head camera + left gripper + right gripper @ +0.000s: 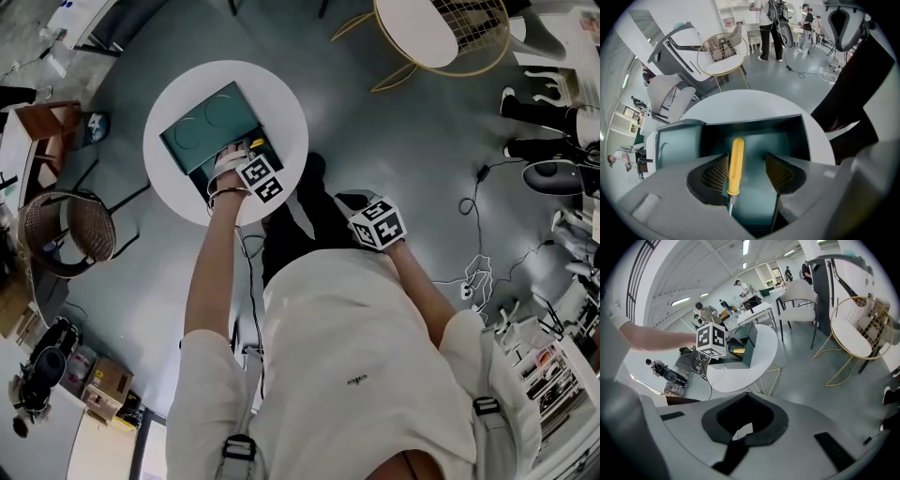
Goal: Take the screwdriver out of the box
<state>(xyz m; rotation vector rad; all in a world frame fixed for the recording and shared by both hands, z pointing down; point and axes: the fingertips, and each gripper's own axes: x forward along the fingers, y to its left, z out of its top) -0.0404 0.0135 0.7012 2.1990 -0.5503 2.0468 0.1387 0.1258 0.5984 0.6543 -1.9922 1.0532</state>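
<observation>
1. The left gripper (747, 172) pointed steeply down into the open teal box (754, 123) on the round white table (281, 103), its jaws released and standing apart
2. The yellow-handled screwdriver (736, 161) lay on the box floor between those jaws, just beside the pad at the view's left and clear of the other, metal tip toward the camera
3. The right gripper (740, 437) was clenched shut on nothing, held away from the table above the grey floor (811, 376)
</observation>
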